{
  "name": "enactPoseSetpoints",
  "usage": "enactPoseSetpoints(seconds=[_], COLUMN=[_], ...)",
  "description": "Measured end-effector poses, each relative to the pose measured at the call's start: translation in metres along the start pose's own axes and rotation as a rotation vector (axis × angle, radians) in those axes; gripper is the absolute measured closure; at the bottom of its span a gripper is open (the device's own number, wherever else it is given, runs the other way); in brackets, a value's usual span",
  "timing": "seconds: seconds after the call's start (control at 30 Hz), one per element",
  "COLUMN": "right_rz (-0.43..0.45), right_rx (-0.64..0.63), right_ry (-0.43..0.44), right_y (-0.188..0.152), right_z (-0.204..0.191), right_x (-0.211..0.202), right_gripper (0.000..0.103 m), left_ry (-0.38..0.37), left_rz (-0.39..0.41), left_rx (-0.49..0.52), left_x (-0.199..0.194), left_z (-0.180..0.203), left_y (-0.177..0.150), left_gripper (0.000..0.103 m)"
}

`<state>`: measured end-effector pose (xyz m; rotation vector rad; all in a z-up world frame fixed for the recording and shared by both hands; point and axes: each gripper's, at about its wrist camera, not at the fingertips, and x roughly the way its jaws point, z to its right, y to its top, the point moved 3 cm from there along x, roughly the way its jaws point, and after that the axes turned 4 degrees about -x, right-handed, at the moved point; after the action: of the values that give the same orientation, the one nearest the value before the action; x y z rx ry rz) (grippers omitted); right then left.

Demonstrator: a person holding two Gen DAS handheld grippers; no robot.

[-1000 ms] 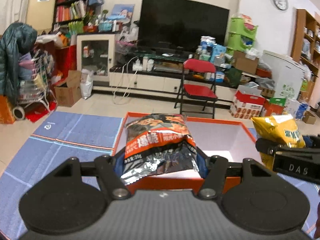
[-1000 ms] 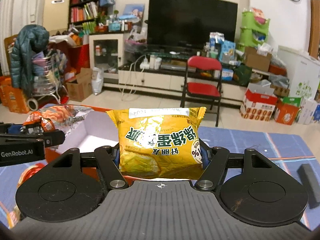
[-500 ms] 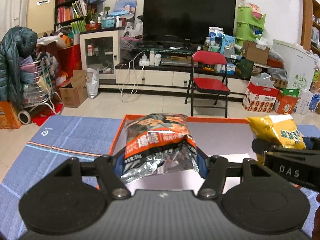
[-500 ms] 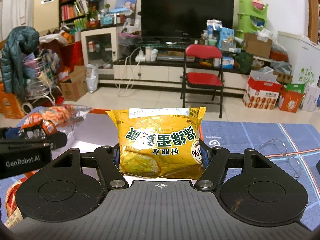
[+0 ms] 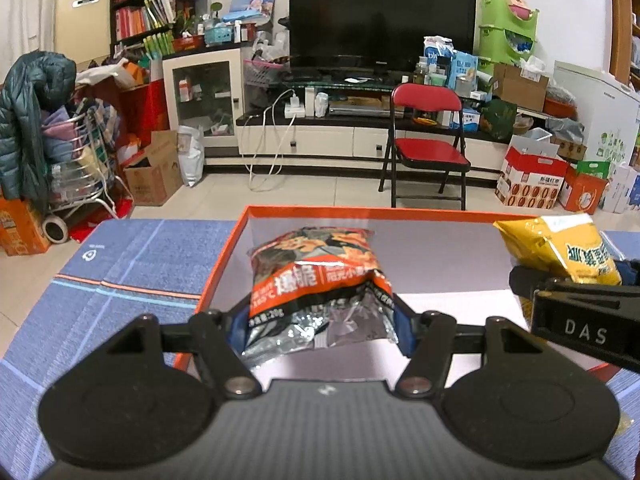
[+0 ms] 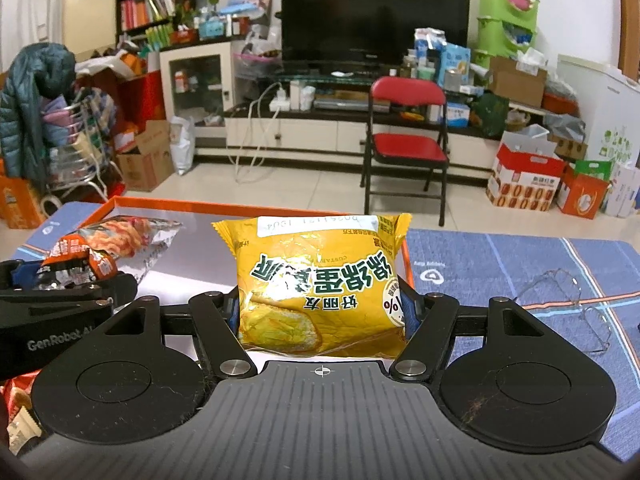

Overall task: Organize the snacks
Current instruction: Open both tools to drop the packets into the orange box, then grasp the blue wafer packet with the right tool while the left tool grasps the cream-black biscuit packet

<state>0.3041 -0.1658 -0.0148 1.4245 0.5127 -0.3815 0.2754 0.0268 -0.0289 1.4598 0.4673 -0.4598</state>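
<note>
The orange-and-black snack bag [image 5: 320, 280] is crinkled glossy foil, silver on its inner side. The yellow custard-cake packet [image 6: 320, 280] is shiny smooth plastic film. Both claws, left [image 5: 320, 322] and right [image 6: 322, 312], look matt black plastic. The blue table mat [image 6: 500, 264] appears woven cloth.

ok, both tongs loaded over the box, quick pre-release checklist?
1. Left tongs clamped on red snack bag: ok.
2. Right tongs clamped on yellow snack bag: ok.
3. Both bags over the orange box: ok.
4. Box floor under the bags bare: ok where visible.
5. Bags apart from each other: ok.
6. Height above box floor: cannot tell.
</note>
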Motion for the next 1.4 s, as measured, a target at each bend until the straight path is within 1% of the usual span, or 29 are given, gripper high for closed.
enactPoseSetpoints(seconds=[0.03, 0.07, 0.13, 0.17, 0.33, 0.5, 0.57, 0.6, 0.63, 0.67, 0.7, 0.77, 0.8, 0.87, 0.9, 1.0, 1.1, 1.17, 1.23, 1.3, 1.4], right_rz=[0.001, -0.001, 0.006, 0.013, 0.076, 0.171, 0.204, 0.222, 0.237, 0.245, 0.254, 0.261, 0.259, 0.246, 0.228, 0.159, 0.098, 0.065, 0.049, 0.019, -0.007], right_rx=[-0.002, -0.004, -0.013, -0.012, -0.002, 0.029, 0.041, 0.05, 0.053, 0.046, 0.024, -0.009, -0.012, -0.009, -0.006, -0.01, -0.049, -0.074, -0.087, -0.105, -0.123], right_ry=[-0.001, -0.001, -0.007, -0.009, -0.013, -0.026, -0.04, -0.045, -0.05, -0.059, -0.078, -0.116, -0.123, -0.095, -0.083, -0.062, -0.057, -0.038, 0.013, 0.025, 0.037], right_y=[0.0, 0.0, 0.0, 0.001, 0.011, 0.027, 0.033, 0.035, 0.036, 0.036, 0.033, 0.02, 0.008, -0.02, -0.035, -0.081, -0.115, -0.129, -0.137, -0.147, -0.152], right_z=[-0.001, -0.001, -0.002, -0.003, 0.002, 0.015, 0.023, 0.027, 0.032, 0.034, 0.037, 0.043, 0.047, 0.054, 0.055, 0.057, 0.051, 0.045, 0.037, 0.03, 0.019], right_x=[0.0, 0.001, 0.001, -0.002, -0.022, -0.06, -0.08, -0.093, -0.106, -0.116, -0.13, -0.153, -0.165, -0.182, -0.188, -0.198, -0.193, -0.186, -0.175, -0.162, -0.148], right_gripper=[0.046, 0.043, 0.036, 0.033, 0.032, 0.03, 0.03, 0.028, 0.023, 0.018, 0.017, 0.016, 0.016, 0.016, 0.016, 0.016, 0.017, 0.017, 0.017, 0.02, 0.021], left_ry=[-0.002, -0.002, 0.007, 0.009, 0.009, 0.008, 0.011, 0.017, 0.023, 0.03, 0.032, 0.041, 0.045, 0.039, 0.045, 0.063, 0.095, 0.072, 0.044, 0.03, 0.031], left_rz=[-0.004, -0.005, 0.01, 0.019, 0.065, 0.124, 0.145, 0.158, 0.175, 0.186, 0.194, 0.206, 0.2, 0.184, 0.178, 0.153, 0.145, 0.128, 0.113, 0.113, 0.115], left_rx=[-0.002, -0.004, -0.001, 0.001, -0.018, -0.044, -0.068, -0.079, -0.084, -0.081, -0.069, -0.048, -0.05, -0.069, -0.084, -0.111, -0.097, -0.045, 0.03, 0.074, 0.091], left_x=[0.001, 0.002, 0.001, -0.001, -0.018, -0.053, -0.072, -0.082, -0.095, -0.105, -0.114, -0.135, -0.144, -0.159, -0.165, -0.18, -0.186, -0.184, -0.18, -0.177, -0.167], left_z=[0.0, -0.001, -0.001, -0.001, -0.007, -0.021, -0.03, -0.035, -0.04, -0.044, -0.046, -0.054, -0.06, -0.073, -0.08, -0.101, -0.111, -0.108, -0.101, -0.094, -0.089], left_y=[-0.001, -0.002, -0.001, 0.0, 0.01, 0.022, 0.023, 0.023, 0.022, 0.02, 0.017, 0.005, -0.005, -0.027, -0.039, -0.077, -0.105, -0.119, -0.127, -0.131, -0.131], left_gripper=[0.038, 0.037, 0.029, 0.028, 0.025, 0.021, 0.016, 0.01, 0.005, 0.004, 0.004, 0.004, 0.004, 0.004, 0.002, 0.002, 0.002, 0.002, 0.002, 0.002, 0.002])
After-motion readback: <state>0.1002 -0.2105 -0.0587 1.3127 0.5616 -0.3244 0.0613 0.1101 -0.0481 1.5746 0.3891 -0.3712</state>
